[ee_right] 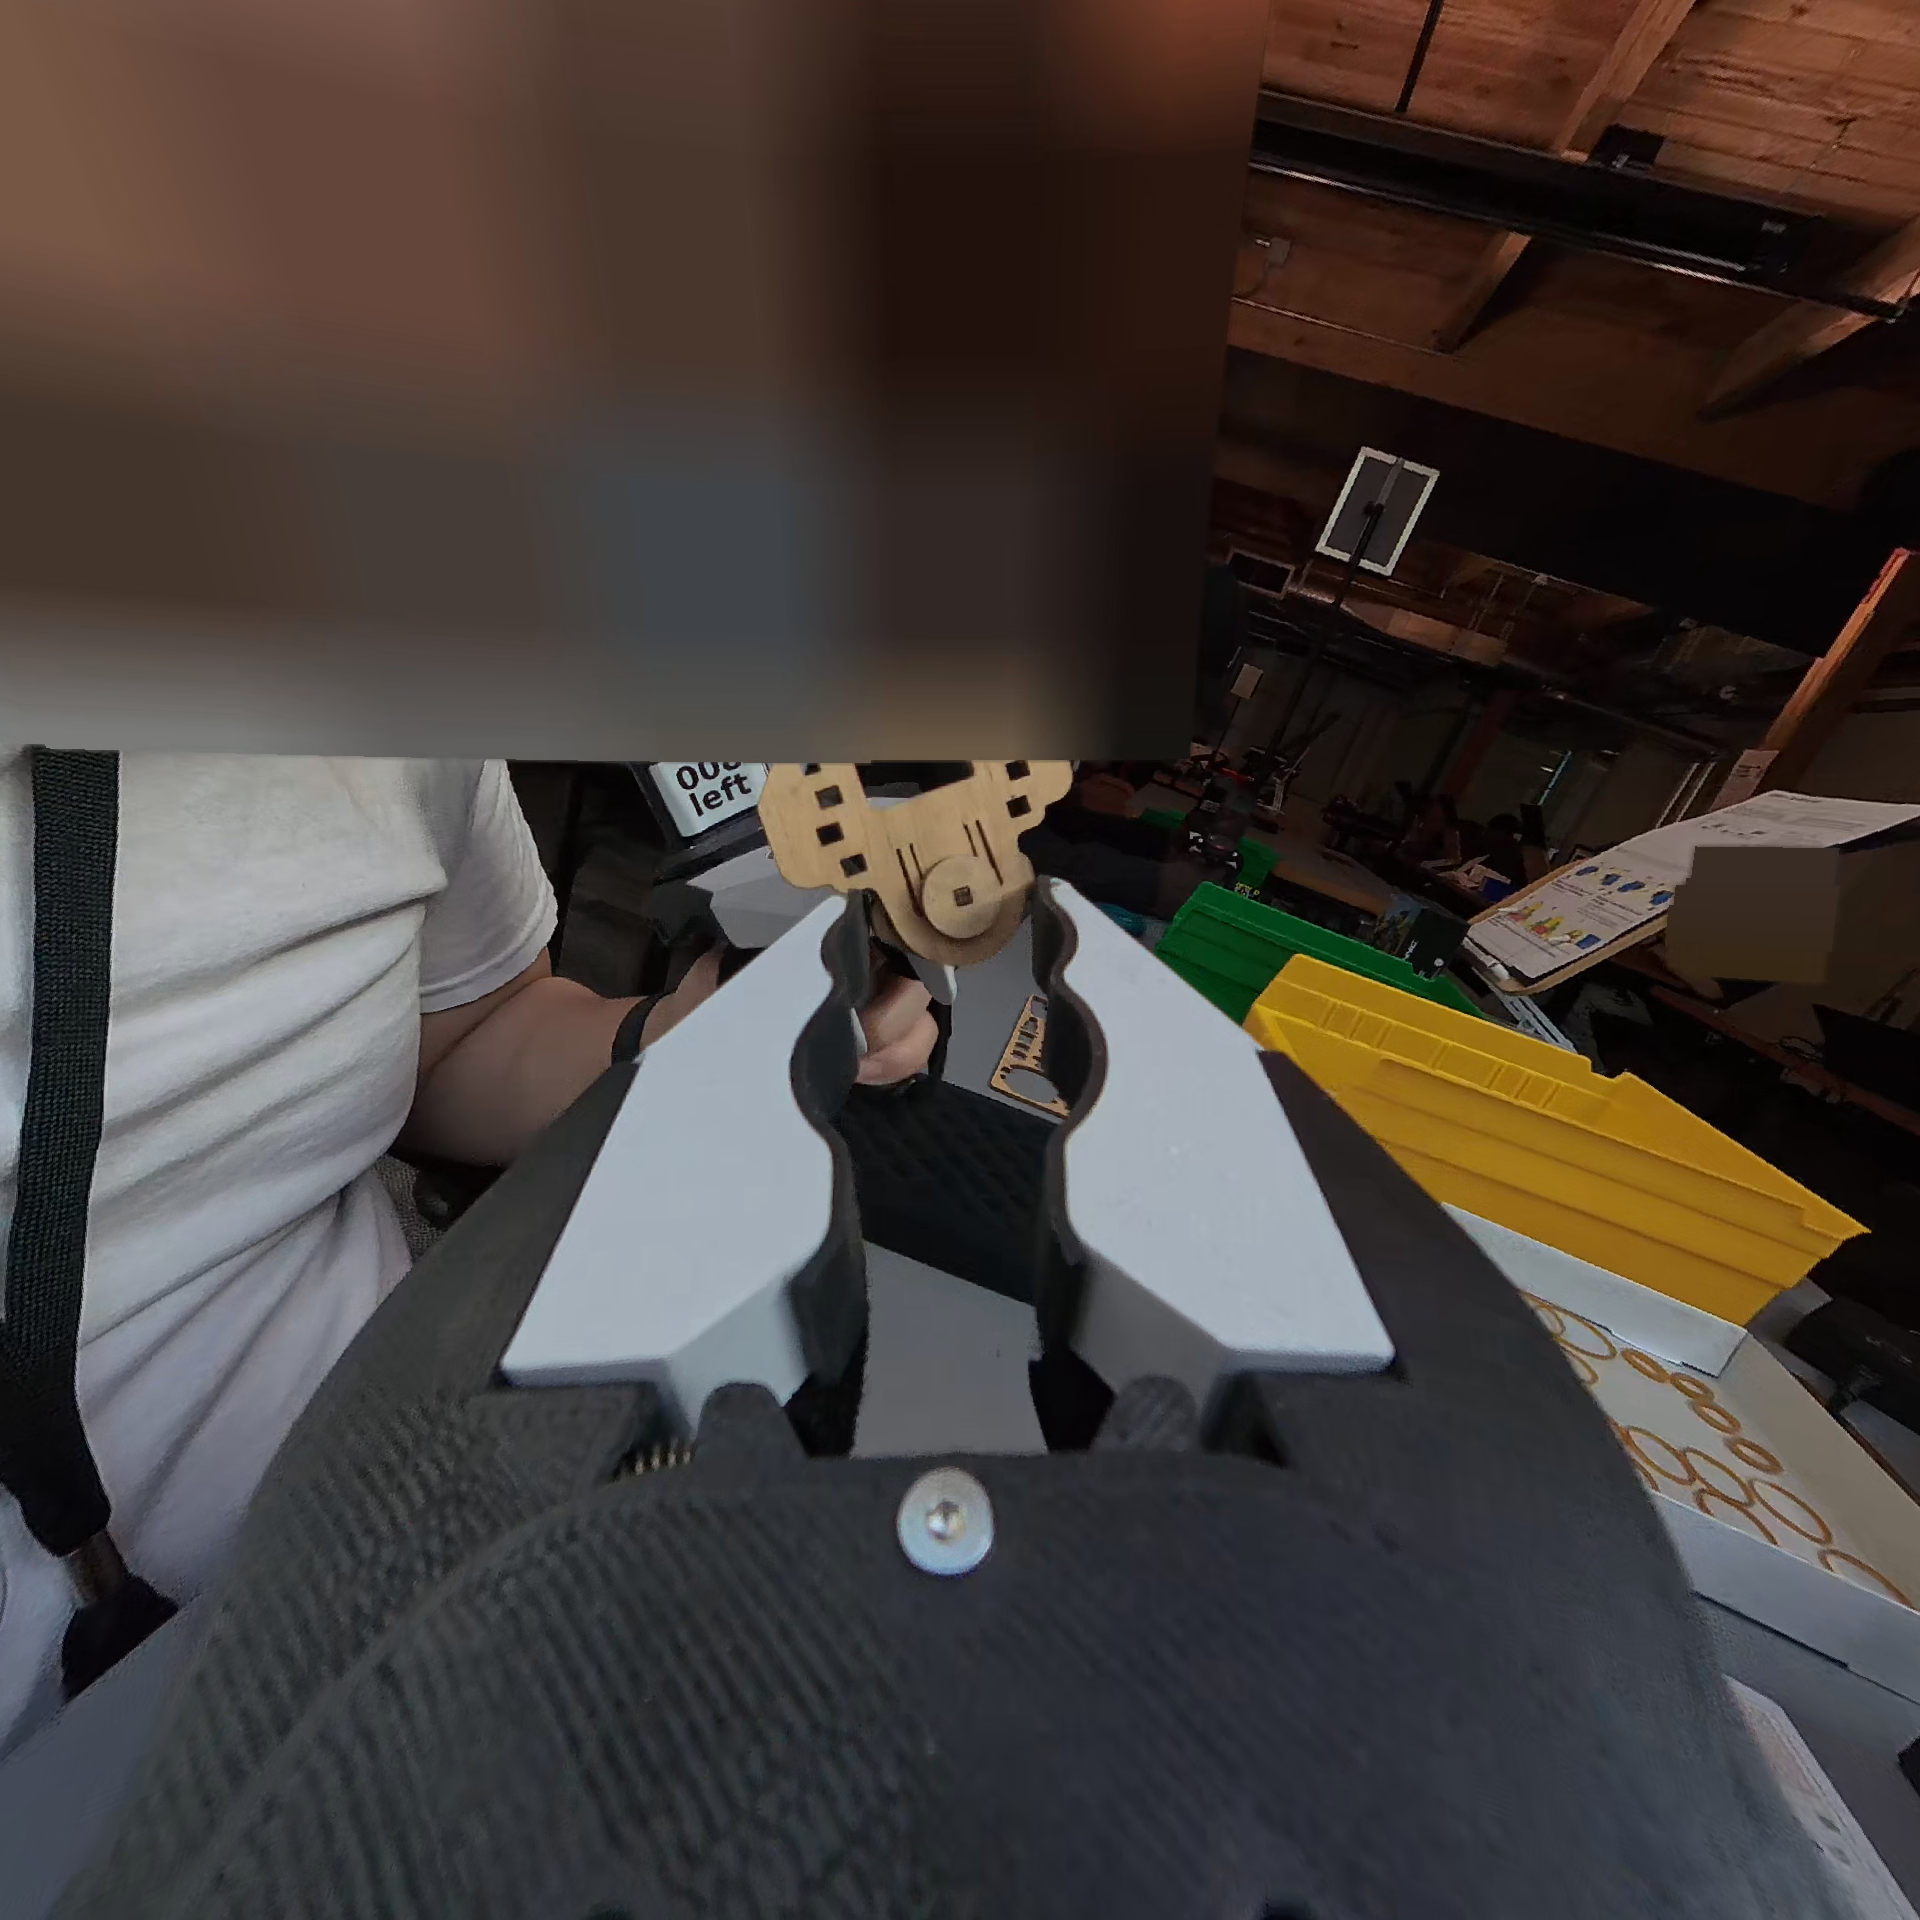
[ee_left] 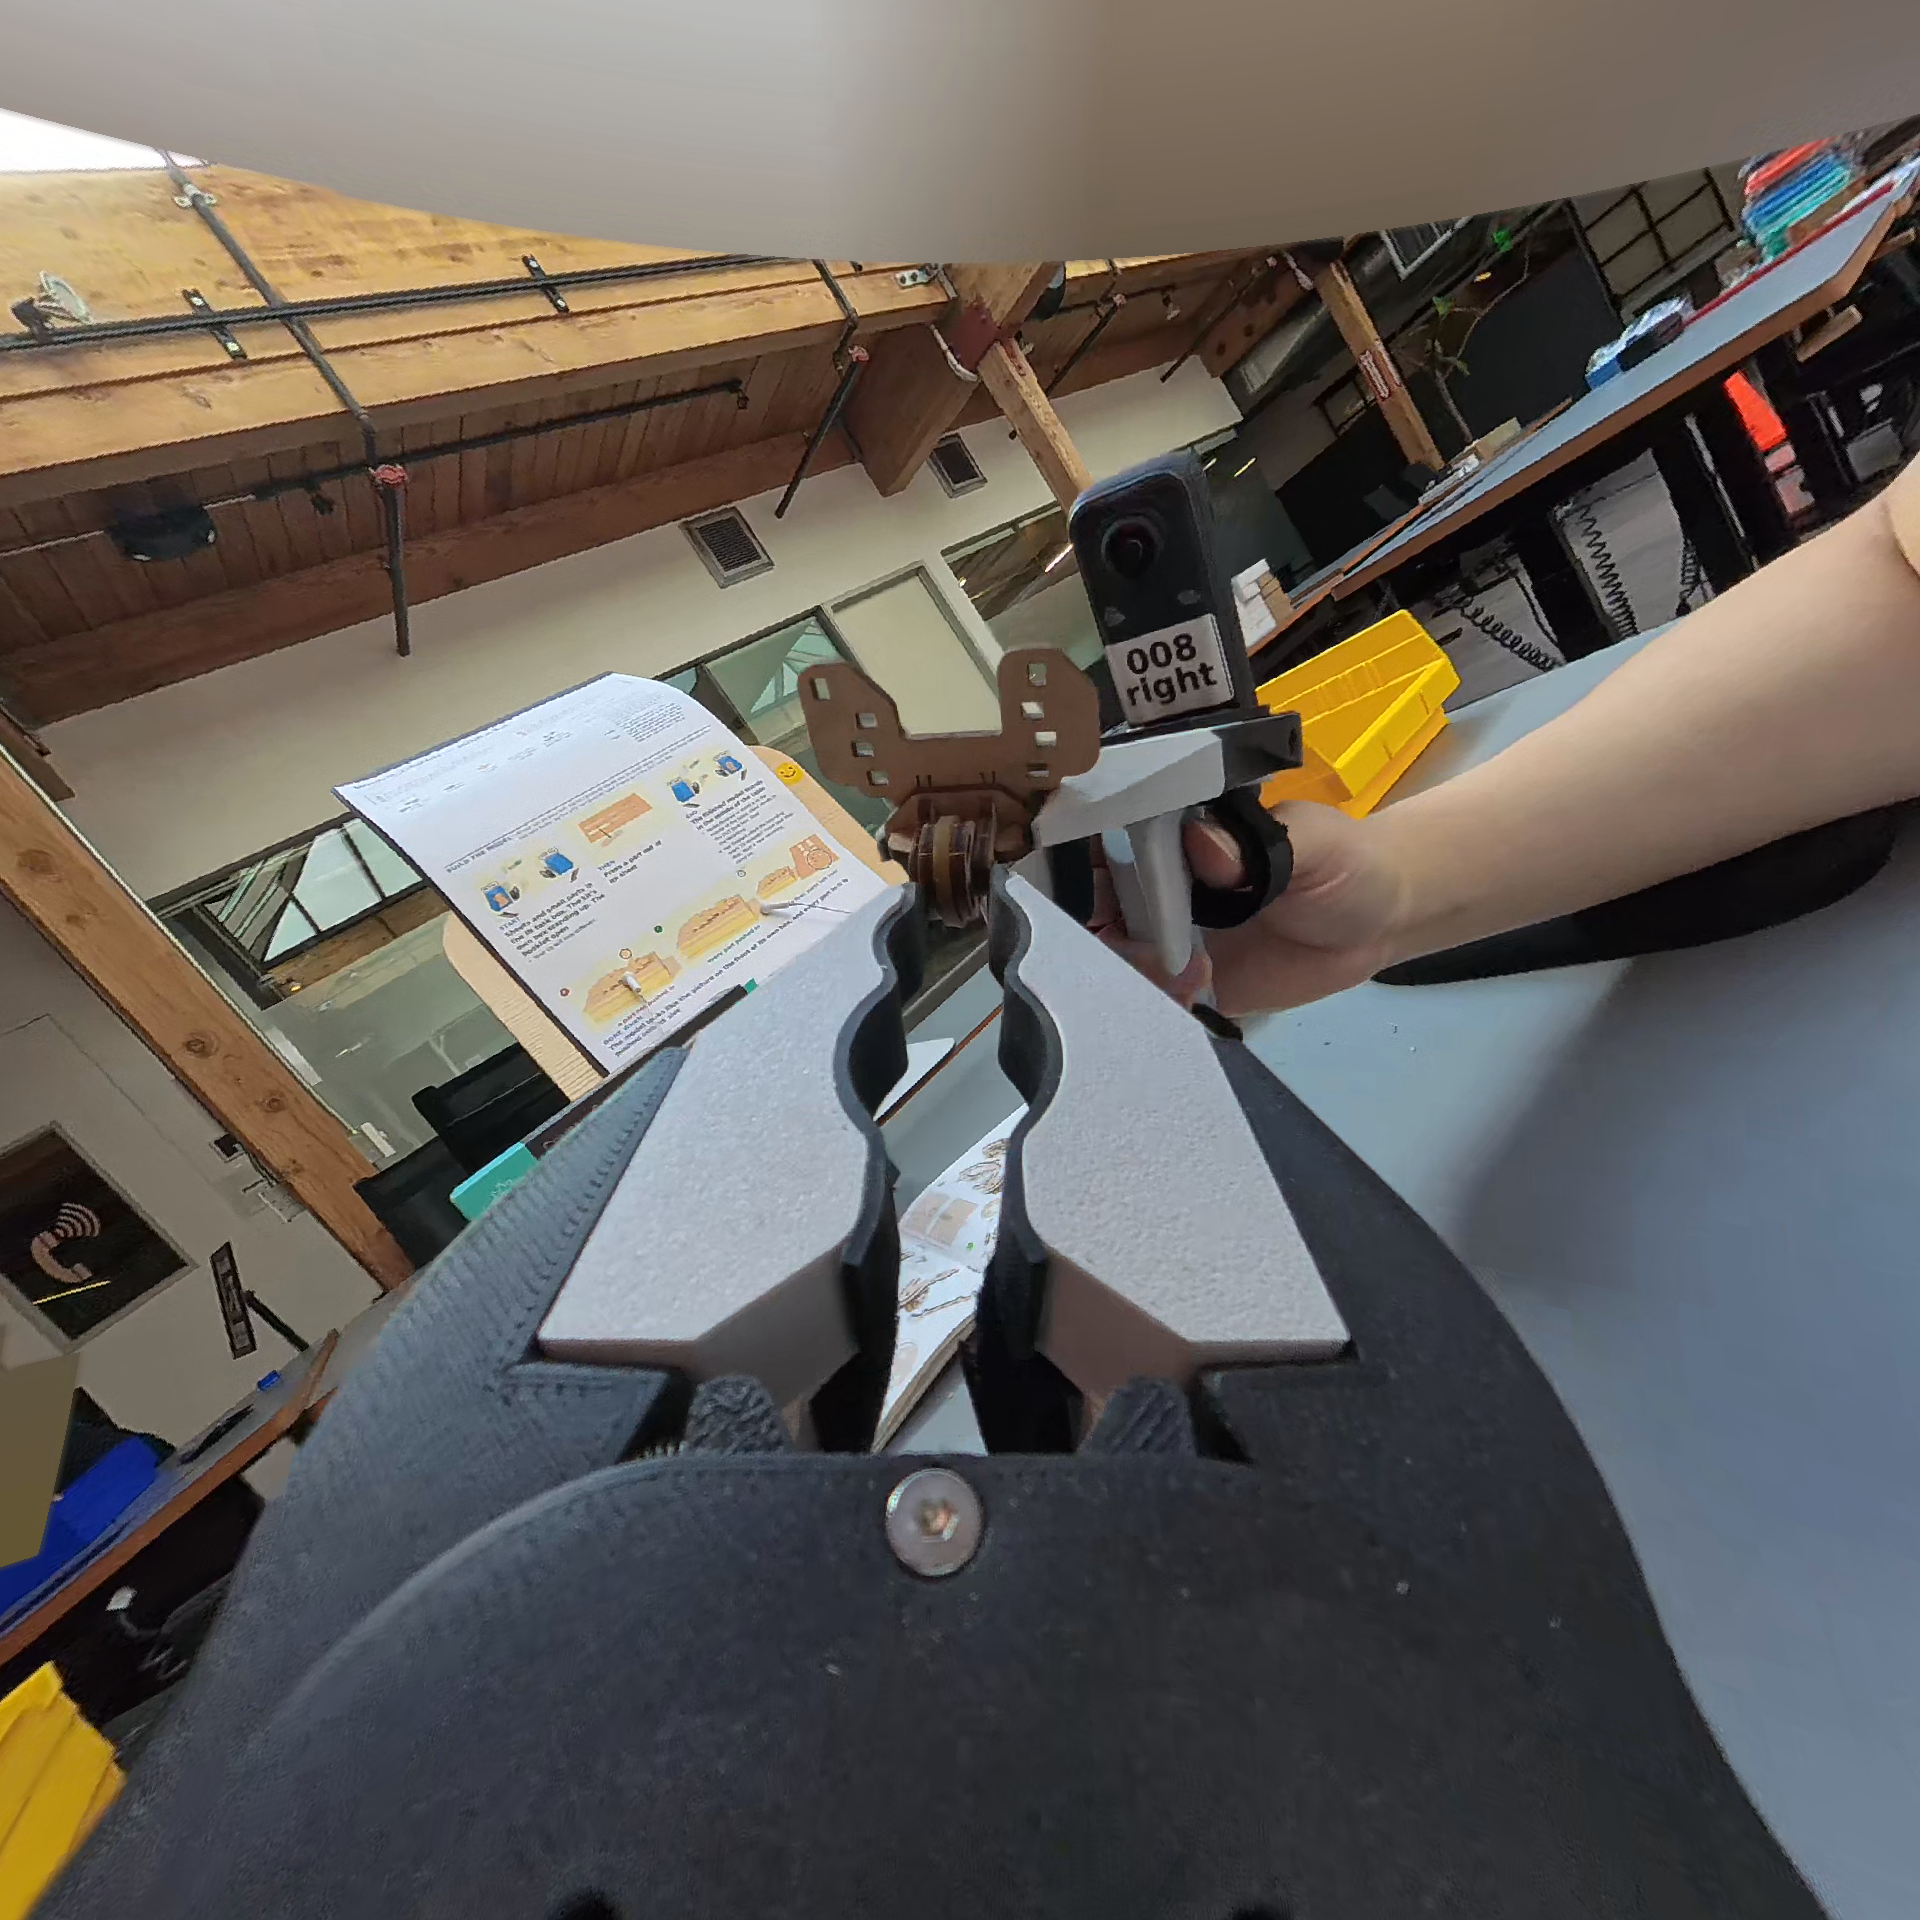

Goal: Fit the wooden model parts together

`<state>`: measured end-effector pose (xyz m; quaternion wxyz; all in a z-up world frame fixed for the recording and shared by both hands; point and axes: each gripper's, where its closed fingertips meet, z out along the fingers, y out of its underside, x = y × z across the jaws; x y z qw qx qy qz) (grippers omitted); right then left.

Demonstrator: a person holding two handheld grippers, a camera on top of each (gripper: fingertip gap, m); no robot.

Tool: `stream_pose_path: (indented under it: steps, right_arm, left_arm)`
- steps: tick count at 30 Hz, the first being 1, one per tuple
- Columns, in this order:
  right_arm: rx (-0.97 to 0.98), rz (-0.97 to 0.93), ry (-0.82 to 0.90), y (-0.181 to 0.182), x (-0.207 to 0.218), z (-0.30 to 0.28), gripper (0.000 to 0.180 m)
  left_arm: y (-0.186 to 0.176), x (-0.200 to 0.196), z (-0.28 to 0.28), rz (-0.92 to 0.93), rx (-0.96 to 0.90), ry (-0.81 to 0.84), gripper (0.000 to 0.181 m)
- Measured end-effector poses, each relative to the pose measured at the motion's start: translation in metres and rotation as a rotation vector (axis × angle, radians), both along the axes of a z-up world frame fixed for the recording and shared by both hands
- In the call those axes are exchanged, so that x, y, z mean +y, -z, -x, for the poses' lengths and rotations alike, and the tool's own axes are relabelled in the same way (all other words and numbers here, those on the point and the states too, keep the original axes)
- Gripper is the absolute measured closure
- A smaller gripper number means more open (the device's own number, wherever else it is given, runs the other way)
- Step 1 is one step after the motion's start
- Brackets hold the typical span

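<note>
The wooden model (ee_left: 951, 732) is a brown U-shaped plate with square slots above a stack of round discs. It is held in the air between both grippers. In the left wrist view my left gripper (ee_left: 953, 888) is shut on the disc stack from below. My right gripper (ee_left: 1049, 821) comes in from the right and meets the model's base. In the right wrist view the right gripper (ee_right: 945, 899) is shut on the model (ee_right: 914, 857) at its round disc. The left gripper's body (ee_right: 727, 904) shows behind it, its tips hidden by the model.
An instruction sheet on a clipboard (ee_left: 623, 862) stands behind the model. A yellow bin (ee_right: 1507, 1153) and a green bin (ee_right: 1236, 935) sit on the grey table (ee_left: 1610, 1247). A white tray holds a punched-out wooden sheet (ee_right: 1714, 1455). A booklet (ee_left: 956, 1226) lies below my left gripper. A person's torso (ee_right: 260, 1039) is close on the left. My left and right fingertips are right by each other.
</note>
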<state>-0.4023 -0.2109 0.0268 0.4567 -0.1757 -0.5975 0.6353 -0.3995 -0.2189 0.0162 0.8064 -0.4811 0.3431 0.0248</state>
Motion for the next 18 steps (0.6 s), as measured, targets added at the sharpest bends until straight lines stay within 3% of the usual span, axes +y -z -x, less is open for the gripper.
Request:
stream_pose_path:
  steps: [4,11,18]
  right_arm:
    - [-0.109,-0.008,-0.009,0.013,0.008,0.003,0.151]
    - [-0.17,0.026,0.028,0.015,0.03,0.006,0.146]
    - [-0.134,-0.052,0.043,-0.005,0.021,0.002,0.146]
  left_arm:
    - [0.007,0.006,0.006,-0.023,0.101,-0.104,0.171]
    - [0.007,0.011,0.024,-0.007,0.072,-0.148,0.171]
    - [0.0,0.004,0.034,0.057,-0.193,0.084,0.172]
